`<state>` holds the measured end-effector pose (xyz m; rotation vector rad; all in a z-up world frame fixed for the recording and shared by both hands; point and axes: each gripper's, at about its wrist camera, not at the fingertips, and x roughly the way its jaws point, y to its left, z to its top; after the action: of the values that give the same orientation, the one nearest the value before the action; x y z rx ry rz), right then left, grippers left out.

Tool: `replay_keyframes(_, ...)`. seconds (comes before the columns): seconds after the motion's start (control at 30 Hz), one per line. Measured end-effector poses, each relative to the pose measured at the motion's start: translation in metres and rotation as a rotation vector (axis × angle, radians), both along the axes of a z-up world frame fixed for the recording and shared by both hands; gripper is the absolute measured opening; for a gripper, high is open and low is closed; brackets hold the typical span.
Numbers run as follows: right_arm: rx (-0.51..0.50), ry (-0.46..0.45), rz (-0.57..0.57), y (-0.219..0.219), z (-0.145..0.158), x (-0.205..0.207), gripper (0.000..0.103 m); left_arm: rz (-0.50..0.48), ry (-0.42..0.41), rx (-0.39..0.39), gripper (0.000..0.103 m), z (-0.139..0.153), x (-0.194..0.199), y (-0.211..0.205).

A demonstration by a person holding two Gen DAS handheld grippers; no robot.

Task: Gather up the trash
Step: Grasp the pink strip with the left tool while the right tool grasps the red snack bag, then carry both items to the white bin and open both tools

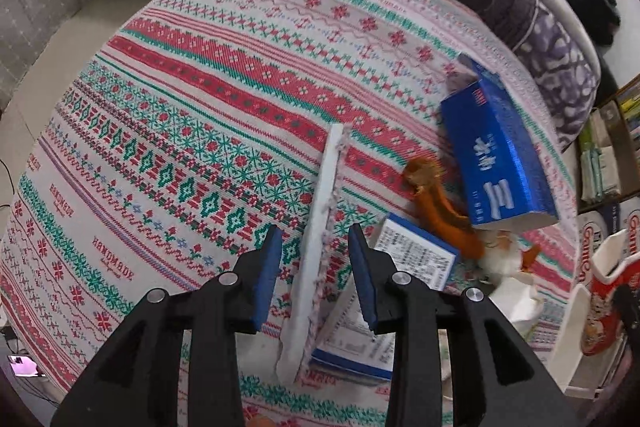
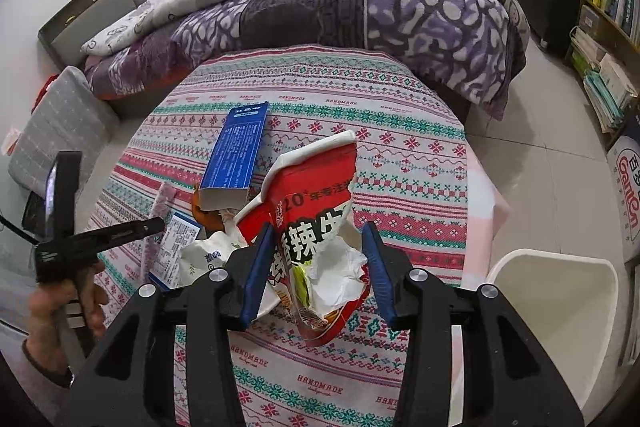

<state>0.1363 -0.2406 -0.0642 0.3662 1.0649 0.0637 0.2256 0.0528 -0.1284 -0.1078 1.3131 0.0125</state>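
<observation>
Red snack bag [image 2: 316,227] is already sorted on our right side: the right gripper [image 2: 318,267] has its blue pads pressed into the crumpled packet from both flanks, so it's clamped and hanging clear of the tablecloth [image 2: 400,155]. White bin [image 2: 556,311] sits at about 4 o'clock from that gripper in the right wrist view, near the table's edge, so we'd guess that's where the bag is headed.

The bit that matters next is on the left. The left gripper [image 1: 314,279] points steeply down at the table, jaws standing apart, and a long white strip [image 1: 320,227] runs right between them. Its long axis goes roughly 12 to 6 o'clock in the left wrist view, leaning a touch toward 1, so it lines up with the gap and not across it. We don't see the pads pressing on it; there's daylight on both sides, so it's not gripped yet.

Rest of the pile sits to the strip's right: a flat printed box [image 1: 404,267] at 3 o'clock touching or just under it, an orange peel [image 1: 436,203] at 2 o'clock, and the blue carton [image 1: 500,155] beyond that. Left hand is clearly the nearer one for all of those.
</observation>
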Motion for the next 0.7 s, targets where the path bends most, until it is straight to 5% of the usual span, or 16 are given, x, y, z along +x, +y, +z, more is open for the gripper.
replay_keyframes(0.13, 0.004, -0.006, -0.001, 0.001, 0.002, -0.001, 0.043, -0.05, -0.004, 0.055, 0.033, -0.008, -0.005, -0.007)
replay_keyframes(0.2, 0.0, -0.011, 0.001, 0.001, 0.003, -0.001, 0.043, -0.069, -0.008, 0.078, 0.011, -0.007, -0.007, -0.011)
replay_keyframes(0.3, 0.0, -0.01, -0.002, 0.001, 0.004, -0.002, 0.043, -0.061, -0.04, 0.083, 0.01, 0.004, -0.011, -0.011)
replay_keyframes(0.7, -0.023, -0.05, -0.03, -0.014, 0.02, -0.017, 0.044, -0.054, -0.285, -0.102, 0.01, 0.102, -0.045, -0.015)
